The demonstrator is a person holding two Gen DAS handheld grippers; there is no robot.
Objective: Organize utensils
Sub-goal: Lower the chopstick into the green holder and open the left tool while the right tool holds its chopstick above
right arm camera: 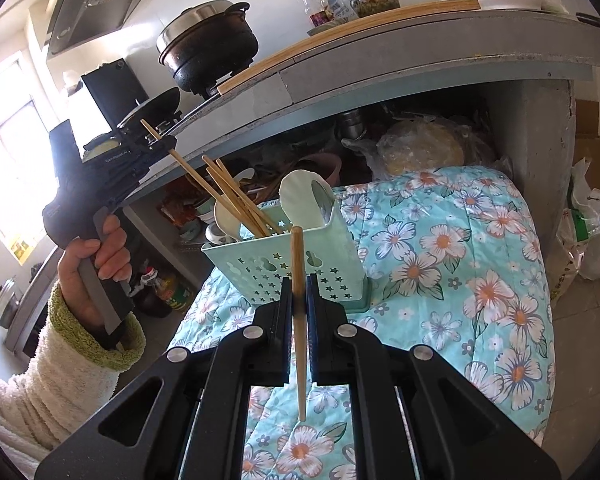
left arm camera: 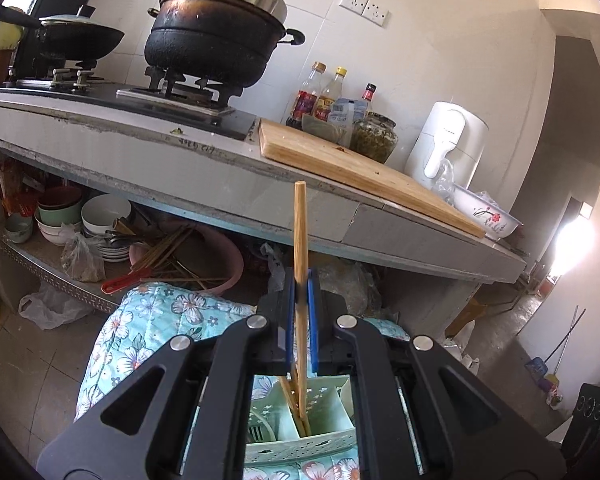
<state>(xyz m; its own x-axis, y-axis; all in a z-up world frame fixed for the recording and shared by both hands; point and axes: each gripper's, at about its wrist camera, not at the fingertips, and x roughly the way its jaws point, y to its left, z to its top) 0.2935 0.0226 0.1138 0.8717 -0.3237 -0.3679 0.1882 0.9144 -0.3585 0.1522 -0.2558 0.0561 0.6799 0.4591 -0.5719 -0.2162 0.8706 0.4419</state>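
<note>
A mint-green perforated utensil holder [right arm camera: 268,264] stands on a floral quilt [right arm camera: 440,264]. It holds several wooden chopsticks and white spoons [right arm camera: 300,196]. My left gripper [left arm camera: 302,280] is shut on a wooden chopstick [left arm camera: 299,220] whose lower end dips into a compartment of the holder [left arm camera: 300,446] beside other chopsticks. In the right wrist view the left gripper [right arm camera: 160,141] sits upper left of the holder, and its chopstick [right arm camera: 192,170] slants down into it. My right gripper [right arm camera: 299,284], in front of the holder, is shut on another chopstick [right arm camera: 297,252], held nearly upright.
A grey counter [left arm camera: 204,168] overhangs the quilt, carrying a black pot [left arm camera: 216,36], a cutting board [left arm camera: 340,160], bottles and a white kettle [left arm camera: 448,140]. On the shelf beneath are bowls and a pink basin [left arm camera: 220,264] with loose chopsticks. A hand [right arm camera: 96,256] in a fleece sleeve holds the left gripper.
</note>
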